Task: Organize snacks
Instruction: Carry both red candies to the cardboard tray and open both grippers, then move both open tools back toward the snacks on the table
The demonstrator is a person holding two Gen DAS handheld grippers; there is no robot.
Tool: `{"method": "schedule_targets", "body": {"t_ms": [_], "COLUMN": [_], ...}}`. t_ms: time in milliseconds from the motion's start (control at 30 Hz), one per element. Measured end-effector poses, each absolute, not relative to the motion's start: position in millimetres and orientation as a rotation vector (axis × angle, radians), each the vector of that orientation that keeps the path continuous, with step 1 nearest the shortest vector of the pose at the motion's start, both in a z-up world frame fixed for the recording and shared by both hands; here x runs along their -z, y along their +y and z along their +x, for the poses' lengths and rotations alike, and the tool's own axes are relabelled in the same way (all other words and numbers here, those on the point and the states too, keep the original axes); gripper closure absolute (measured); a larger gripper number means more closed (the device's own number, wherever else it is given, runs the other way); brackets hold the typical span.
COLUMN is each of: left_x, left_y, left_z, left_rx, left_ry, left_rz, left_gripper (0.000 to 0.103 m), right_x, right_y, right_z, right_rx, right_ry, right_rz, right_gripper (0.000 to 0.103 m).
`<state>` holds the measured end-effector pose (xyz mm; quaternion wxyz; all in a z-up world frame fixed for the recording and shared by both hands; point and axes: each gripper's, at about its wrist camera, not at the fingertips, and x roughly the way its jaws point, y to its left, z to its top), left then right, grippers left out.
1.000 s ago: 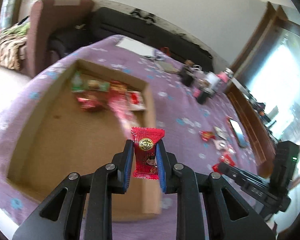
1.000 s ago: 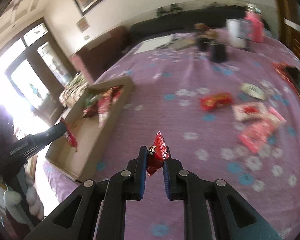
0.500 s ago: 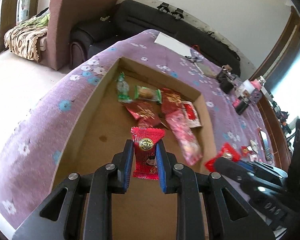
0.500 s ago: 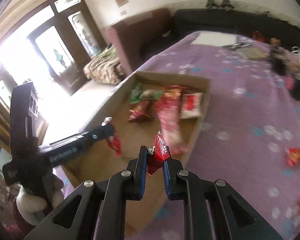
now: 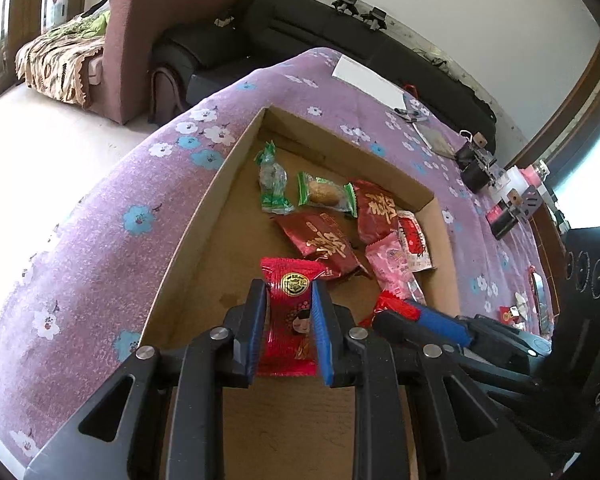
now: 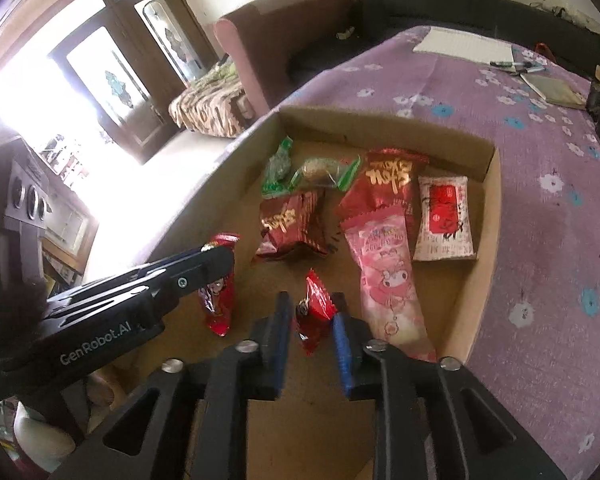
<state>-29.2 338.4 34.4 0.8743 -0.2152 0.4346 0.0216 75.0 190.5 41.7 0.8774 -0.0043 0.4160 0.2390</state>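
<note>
A shallow cardboard box [image 5: 204, 216] [image 6: 480, 280] lies on a purple flowered cloth and holds several wrapped snacks. My left gripper [image 5: 288, 320] is shut on a red candy packet [image 5: 290, 312] over the box floor; it also shows in the right wrist view [image 6: 216, 280]. My right gripper [image 6: 312, 320] has its jaws parted around a small red candy [image 6: 314, 312], which hangs between them over the box; the pads look apart from it. The right gripper's tip shows in the left wrist view [image 5: 404, 312].
In the box lie green packets [image 5: 274, 184], dark red packets [image 6: 294, 224], a long pink packet [image 6: 388, 280] and a white-red packet [image 6: 444, 216]. Paper [image 6: 464, 46], pens and dark items sit on the far cloth. Sofas stand behind the table.
Both grippers have moved further over the box, close to its floor. The right gripper's jaws have opened wider around the small red candy. The left still holds its packet.
</note>
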Motion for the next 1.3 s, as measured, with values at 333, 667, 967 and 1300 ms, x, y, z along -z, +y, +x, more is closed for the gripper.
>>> {"method": "schedule_targets", "body": {"t_ms": [333, 667, 967, 1300], "left_x": [-68, -87, -73, -77], "left_y": [319, 261, 195, 171], "left_z": [-59, -87, -86, -95], "left_rx": [-0.048, 0.088, 0.197, 0.199], "left_ry": [0.820, 0.806, 0.890, 0.907], "left_rz": [-0.425, -0.399, -0.353, -0.283], "left_gripper": [0.061, 0.049, 0.049, 0.049], "right_x": [-76, -86, -80, -53], "right_y": [139, 1, -143, -112], "right_z": [47, -4, -13, 56], "right_rx": [-0.463, -0.248, 0.065, 0.047], "right_ry": [0.766, 0.680, 0.645, 0.744], "right_rz": [0.111, 0.230, 0.350, 0.262], "right_gripper": [0.061, 0.057, 0.055, 0.058]}}
